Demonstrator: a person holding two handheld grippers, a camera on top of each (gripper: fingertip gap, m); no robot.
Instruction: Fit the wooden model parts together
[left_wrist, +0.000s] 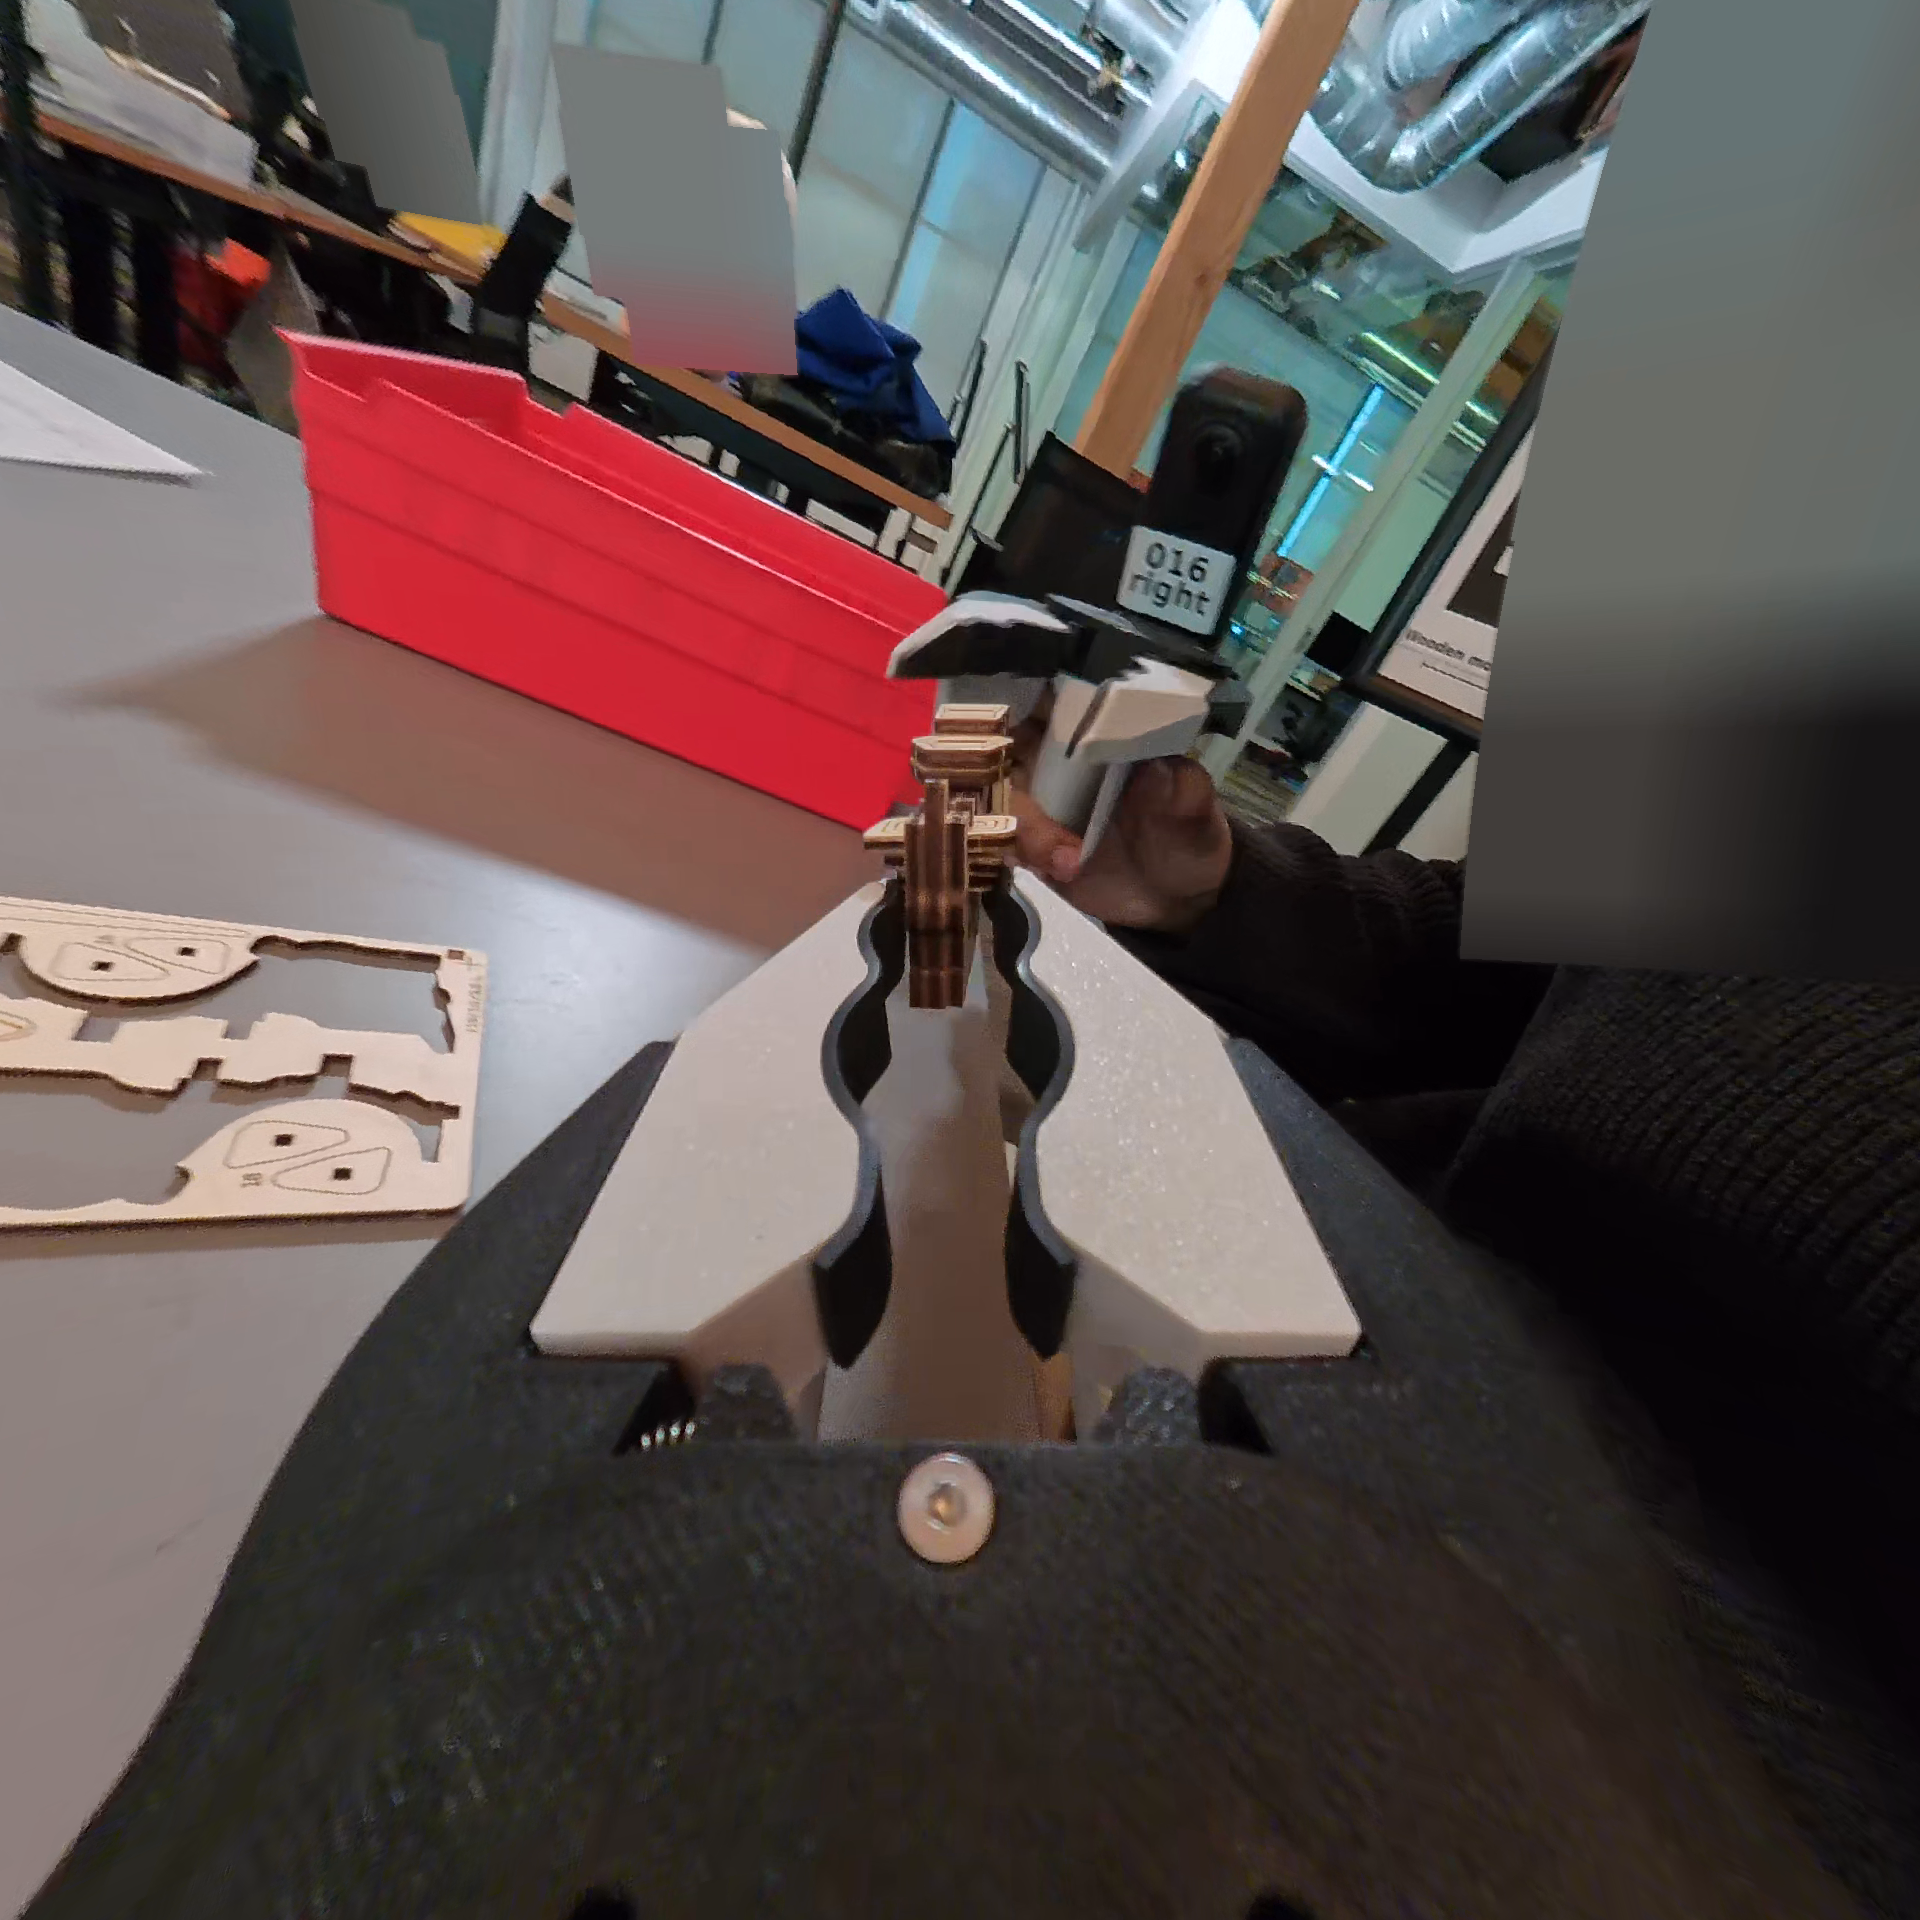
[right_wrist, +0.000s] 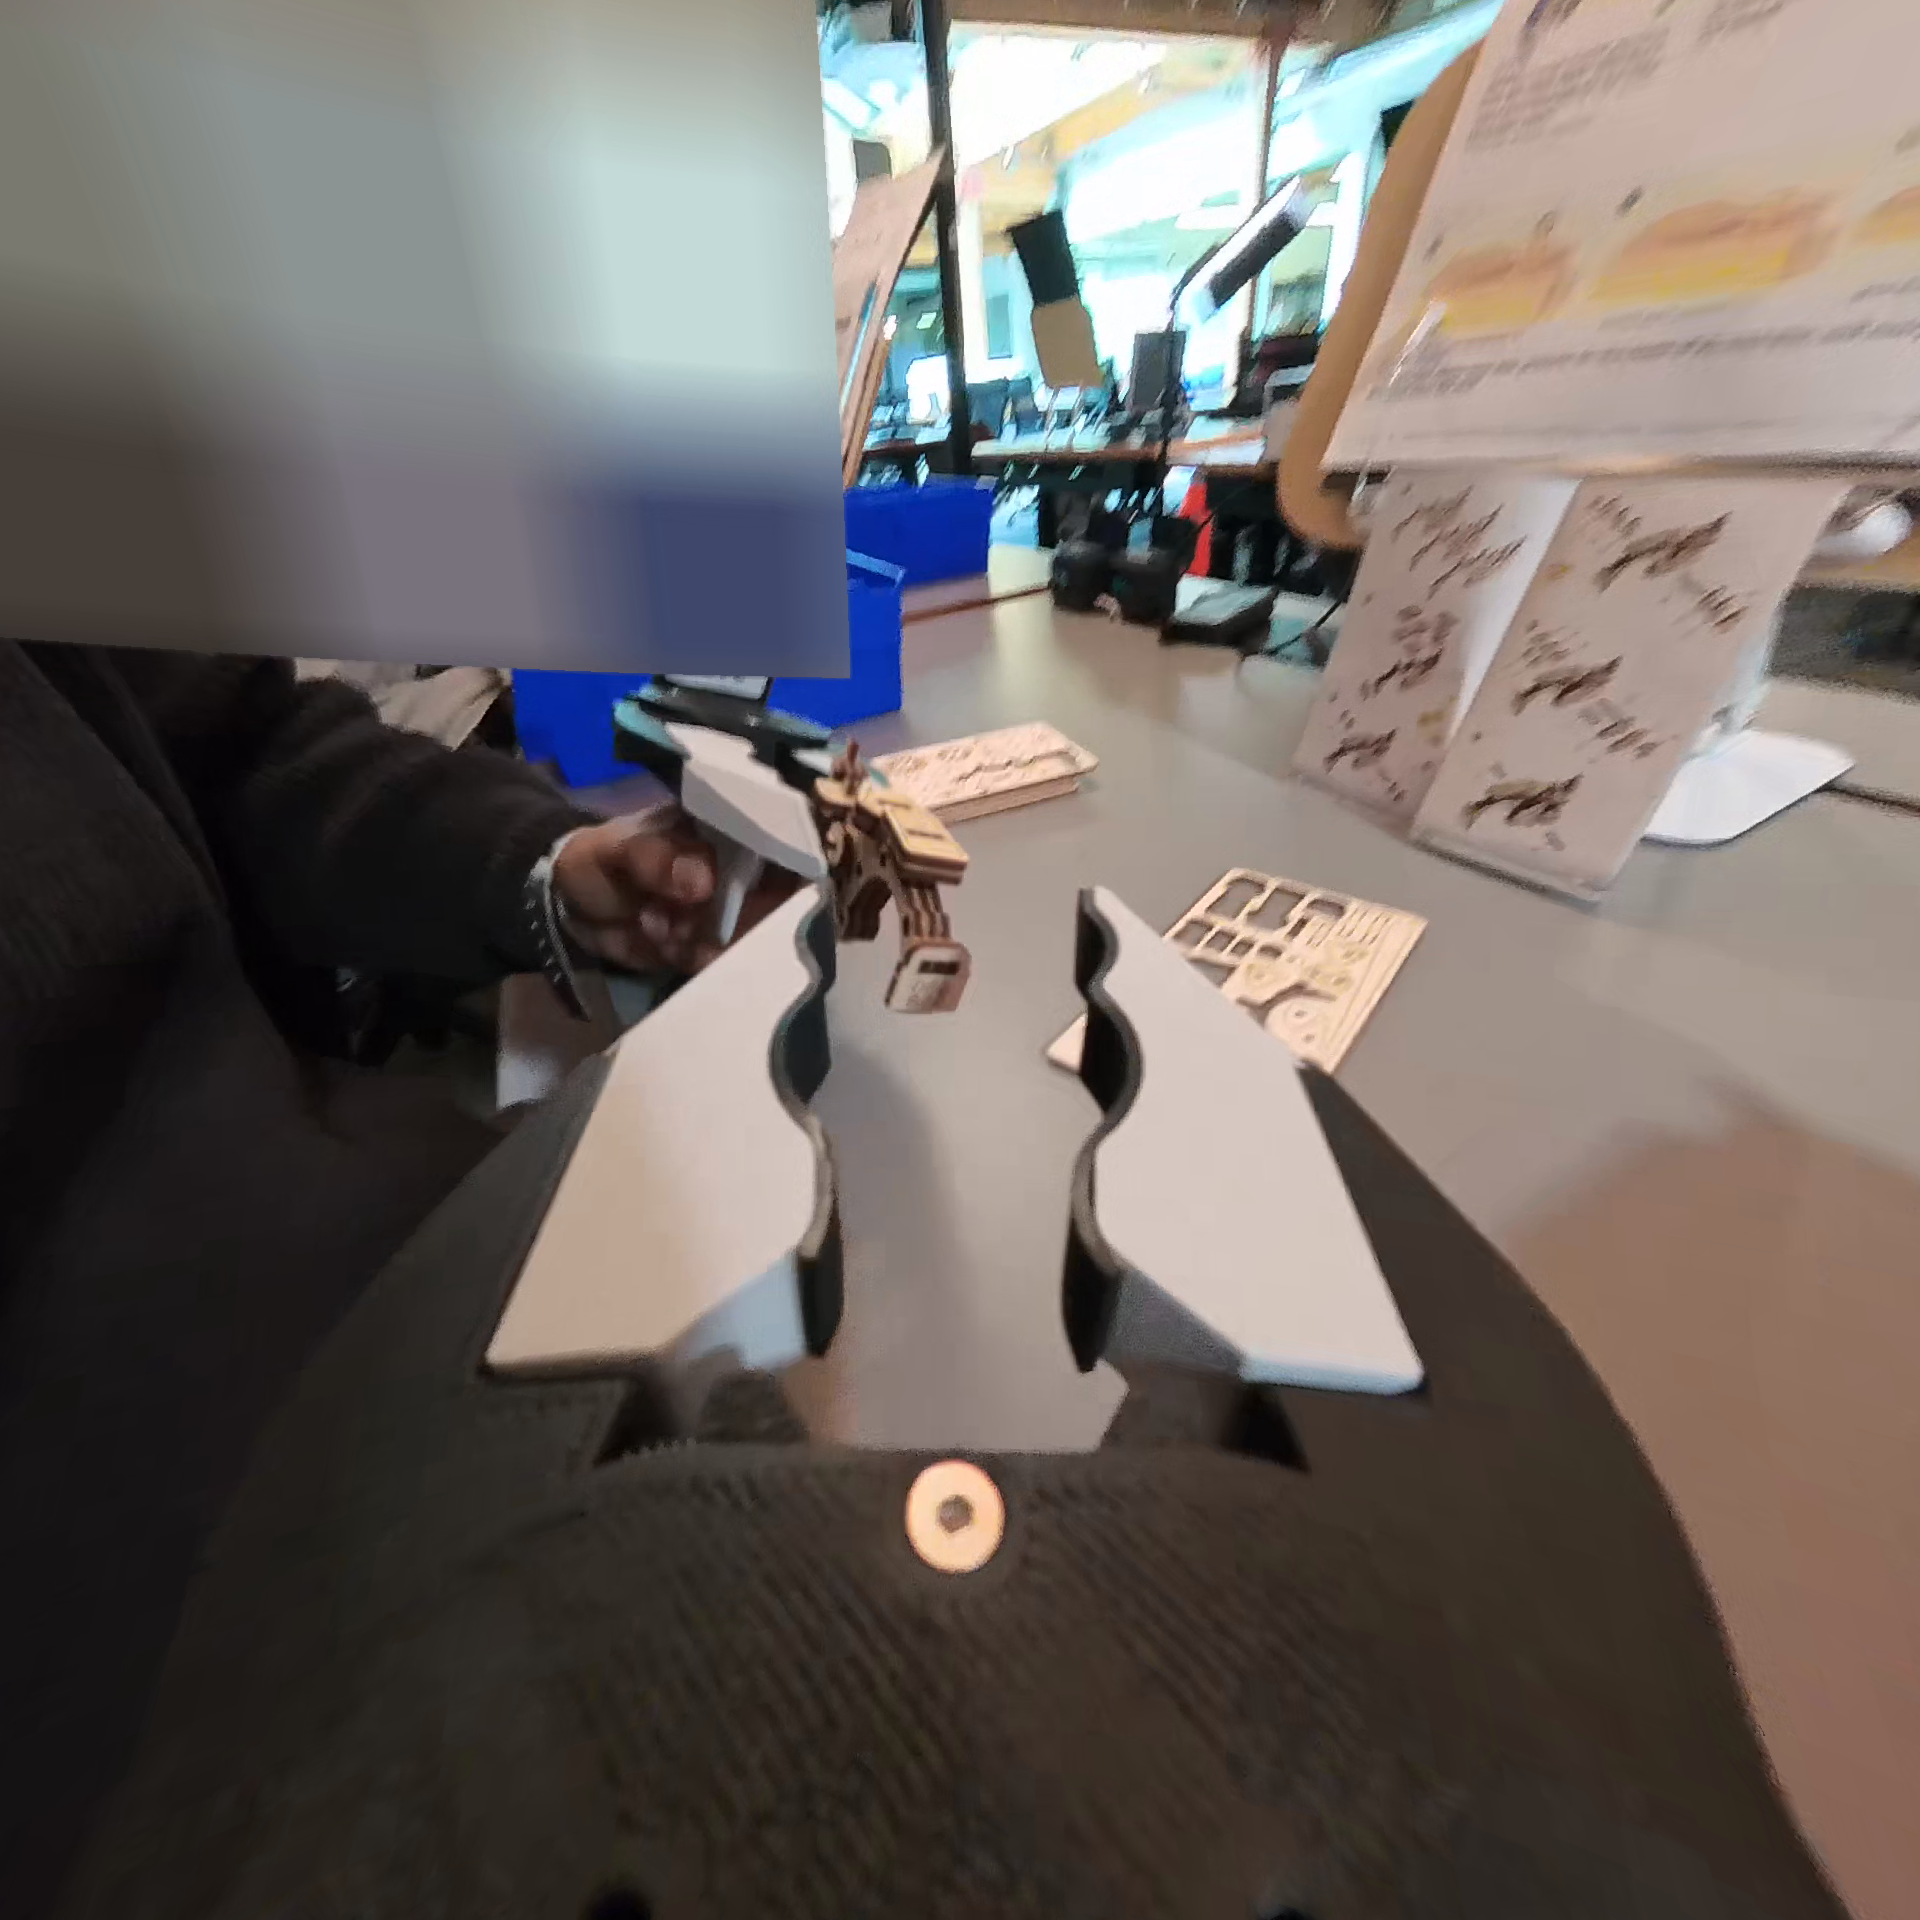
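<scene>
The left gripper (left_wrist: 943, 914) is clamped at its tips on the small layered brown wooden model assembly (left_wrist: 948, 831), held up over the grey table (left_wrist: 312, 748). The right gripper (right_wrist: 951, 914) stands with its jaws apart and empty, the assembly just ahead of its left fingertip, seemingly not touching it. A flat punched-out plywood sheet (left_wrist: 239, 1070) lies left of the left gripper, a red plastic bin (left_wrist: 582, 561) beyond.

Red bin (left_wrist: 582, 582), tan wooden model (left_wrist: 951, 821)
</scene>
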